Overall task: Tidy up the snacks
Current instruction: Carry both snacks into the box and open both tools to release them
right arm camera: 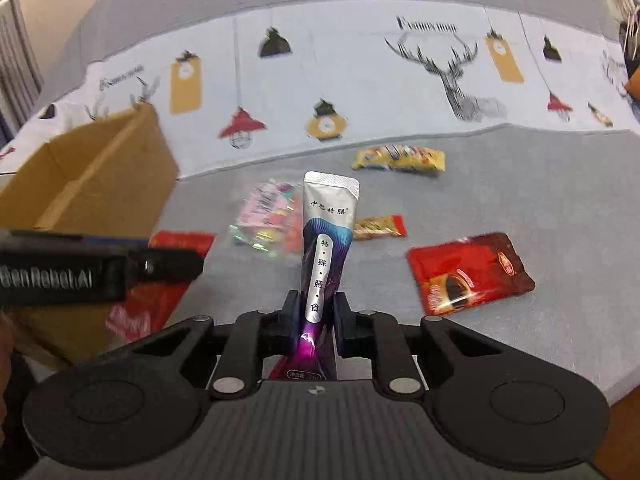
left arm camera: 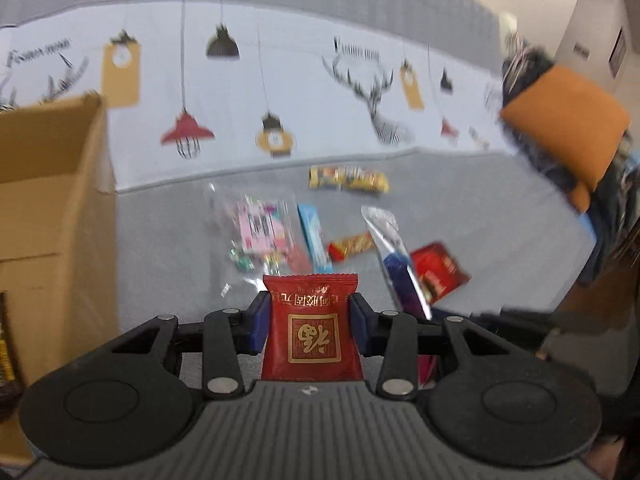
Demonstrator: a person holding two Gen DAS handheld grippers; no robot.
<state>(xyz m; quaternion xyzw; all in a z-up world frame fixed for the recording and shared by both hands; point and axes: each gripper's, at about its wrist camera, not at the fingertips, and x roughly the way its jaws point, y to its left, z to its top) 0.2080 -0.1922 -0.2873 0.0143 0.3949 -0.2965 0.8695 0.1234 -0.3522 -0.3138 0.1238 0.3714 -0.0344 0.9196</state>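
— Two packets are in your grippers at once. Your left gripper (left arm camera: 309, 322) is pinching a red square sachet (left arm camera: 313, 328) with a gold stamp, its blue pads pressed against both sides and the crimped top standing above them.

— And my right one?

— Your right gripper (right arm camera: 316, 322) is nearly pressed together on a tall silver and purple stick pouch (right arm camera: 326, 240), clamped low on its body so most of it stands upright above the pads.

— Where are the other snacks?

— They lie loose on the grey sofa seat (right arm camera: 520, 184). From your right camera: a yellow packet (right arm camera: 400, 159) sits nearest the back edge, by the printed cover (right arm camera: 360, 76); a clear bag of pink sweets (right arm camera: 268, 216) lies towards the left, a small red and yellow bar (right arm camera: 380, 227) just beside the held pouch, and a red coffee sachet (right arm camera: 470, 272) towards the right, closer to the front edge. Your left camera also shows a pale blue bar (left arm camera: 314, 236) beside the clear bag.

— The box?

— An open cardboard box (right arm camera: 100, 176) stands at the seat's left end, well apart from the yellow packet. An orange cushion (left arm camera: 568, 128) sits at the right end.
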